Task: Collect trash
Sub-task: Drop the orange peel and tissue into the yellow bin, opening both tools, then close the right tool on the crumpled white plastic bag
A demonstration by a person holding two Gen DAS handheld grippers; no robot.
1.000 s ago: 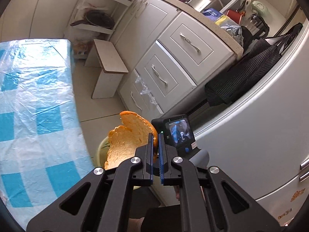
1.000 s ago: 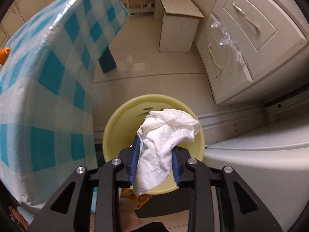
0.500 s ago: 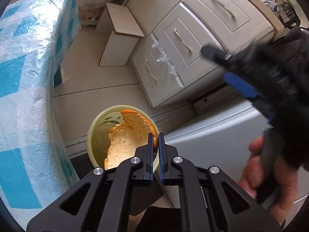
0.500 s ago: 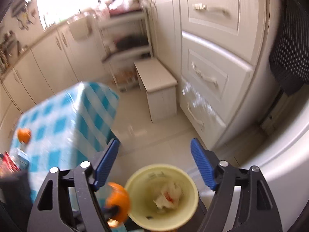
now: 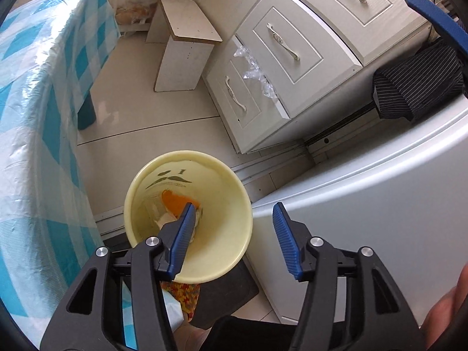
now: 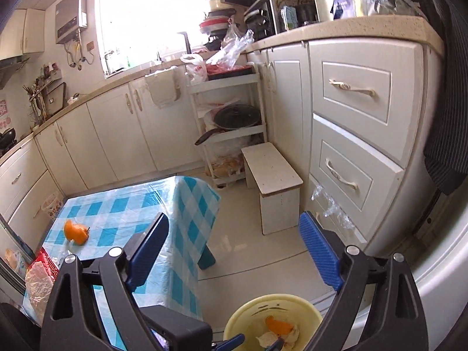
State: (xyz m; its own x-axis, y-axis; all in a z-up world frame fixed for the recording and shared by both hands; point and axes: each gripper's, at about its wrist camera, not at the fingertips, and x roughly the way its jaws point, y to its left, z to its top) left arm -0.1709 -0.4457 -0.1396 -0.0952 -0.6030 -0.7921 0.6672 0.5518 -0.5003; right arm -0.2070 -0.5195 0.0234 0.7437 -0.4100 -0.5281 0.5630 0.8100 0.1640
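Our left hand-held gripper (image 5: 231, 234) hung over the yellow bin (image 5: 187, 158) on the floor, its jaws opening with nothing clamped between them; the left blue pad (image 5: 182, 239) reached inside the rim while the right one stood outside it, over the white appliance (image 5: 380, 199). We saw the orange peel (image 5: 175, 200) lying at the bottom of the bin, on top of a white crumpled tissue (image 5: 163, 219). Our right hand-held gripper (image 6: 234, 248) pointed across the kitchen, its jaws opening wide and empty. From that view the bin (image 6: 248, 307) sat near and low, with the peel (image 6: 278, 324) and tissue (image 6: 266, 337) inside. To the left stood the surface (image 6: 122, 204) with its blue checked cloth, and on it another piece of orange peel (image 6: 76, 232) lay well apart from the bin. A small white stool (image 6: 275, 187) stood farther off beside the drawers (image 6: 351, 134).
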